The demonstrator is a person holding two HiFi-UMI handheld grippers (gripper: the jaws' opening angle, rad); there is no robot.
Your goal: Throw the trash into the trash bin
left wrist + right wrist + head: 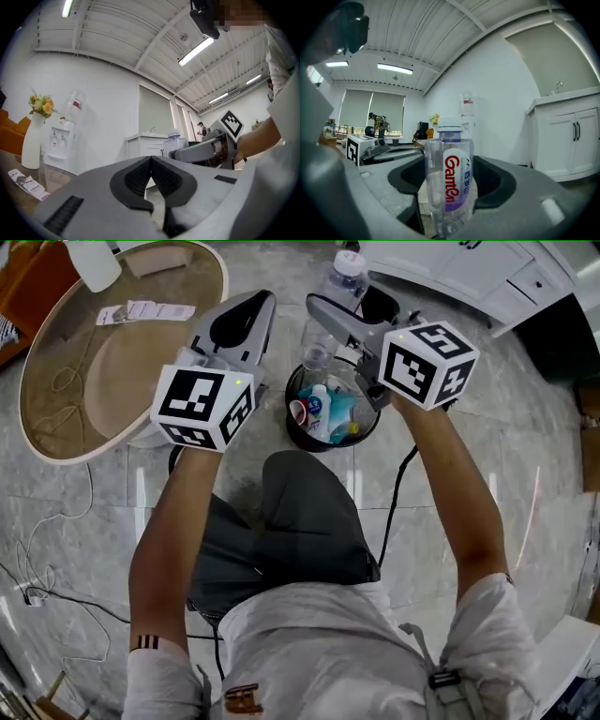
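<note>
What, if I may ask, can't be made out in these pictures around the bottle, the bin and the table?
- Base of the bottle: right gripper view, sunk behind the body of the right tool.
- Contents of the trash bin: head view, partly covered by bottle and tool, too small to name.
- Print on the paper slips: head view, too small to read.
</note>
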